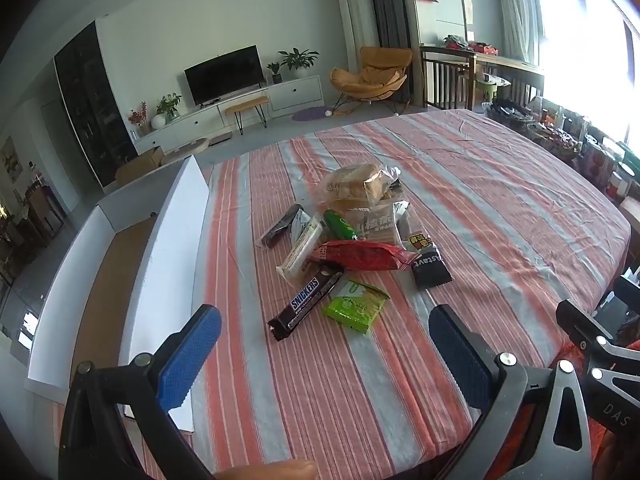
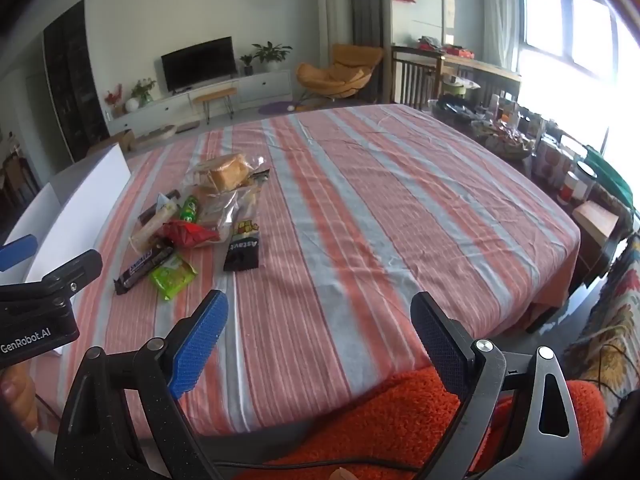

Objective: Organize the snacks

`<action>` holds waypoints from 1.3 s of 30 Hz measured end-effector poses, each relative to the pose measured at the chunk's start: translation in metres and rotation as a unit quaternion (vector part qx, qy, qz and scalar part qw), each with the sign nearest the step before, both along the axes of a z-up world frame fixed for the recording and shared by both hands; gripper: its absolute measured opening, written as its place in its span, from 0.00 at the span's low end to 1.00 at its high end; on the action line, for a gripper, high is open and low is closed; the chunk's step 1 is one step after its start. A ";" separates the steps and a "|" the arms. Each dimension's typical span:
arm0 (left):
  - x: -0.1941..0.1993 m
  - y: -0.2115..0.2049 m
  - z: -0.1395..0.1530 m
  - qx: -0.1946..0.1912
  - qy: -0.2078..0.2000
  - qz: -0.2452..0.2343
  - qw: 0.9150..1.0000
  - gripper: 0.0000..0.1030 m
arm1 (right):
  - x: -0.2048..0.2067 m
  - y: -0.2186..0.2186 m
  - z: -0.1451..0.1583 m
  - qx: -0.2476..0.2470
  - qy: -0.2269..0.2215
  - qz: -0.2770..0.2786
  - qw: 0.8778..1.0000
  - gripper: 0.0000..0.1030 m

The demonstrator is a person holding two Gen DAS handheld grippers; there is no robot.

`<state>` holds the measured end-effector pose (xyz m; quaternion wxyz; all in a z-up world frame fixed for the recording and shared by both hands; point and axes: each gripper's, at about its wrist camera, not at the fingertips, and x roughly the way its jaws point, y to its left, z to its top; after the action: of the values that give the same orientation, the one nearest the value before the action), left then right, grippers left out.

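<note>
A pile of snacks lies on the striped tablecloth [image 1: 500, 208]: a Snickers bar [image 1: 306, 302], a green packet [image 1: 355, 306], a red packet [image 1: 362, 255], a black Astavt packet [image 1: 431, 270], a cream bar [image 1: 302, 249], a small green tube [image 1: 340, 225] and bagged bread [image 1: 358, 188]. The white box [image 1: 160, 280] with a brown floor stands to the left. My left gripper [image 1: 324, 360] hovers open just short of the Snickers bar, holding nothing. My right gripper [image 2: 320, 344] is open over the table's near edge, right of the pile [image 2: 192, 232], empty. The left gripper's fingers [image 2: 60, 276] show in the right wrist view.
Baskets and jars [image 2: 516, 140] crowd a side surface past the table's right edge. An orange fuzzy cloth [image 2: 400, 416] lies under the right gripper. Beyond the table are a TV [image 1: 224, 74], a yellow chair [image 1: 372, 76] and a wooden railing [image 1: 448, 76].
</note>
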<state>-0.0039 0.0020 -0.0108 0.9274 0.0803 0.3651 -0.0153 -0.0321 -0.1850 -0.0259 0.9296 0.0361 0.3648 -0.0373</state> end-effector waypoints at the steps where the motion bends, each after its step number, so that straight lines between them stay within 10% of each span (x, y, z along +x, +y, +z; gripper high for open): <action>1: 0.000 0.000 0.001 -0.001 0.000 0.000 1.000 1.00 | 0.000 0.000 0.000 -0.001 -0.001 0.000 1.000 0.92; 39: -0.003 -0.001 0.003 -0.043 0.005 -0.006 0.999 1.00 | -0.005 0.007 -0.001 -0.004 -0.005 0.020 1.000 0.92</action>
<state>-0.0070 0.0010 -0.0080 0.9280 0.0424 0.3683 -0.0368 -0.0376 -0.1781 -0.0266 0.9322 0.0255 0.3606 -0.0196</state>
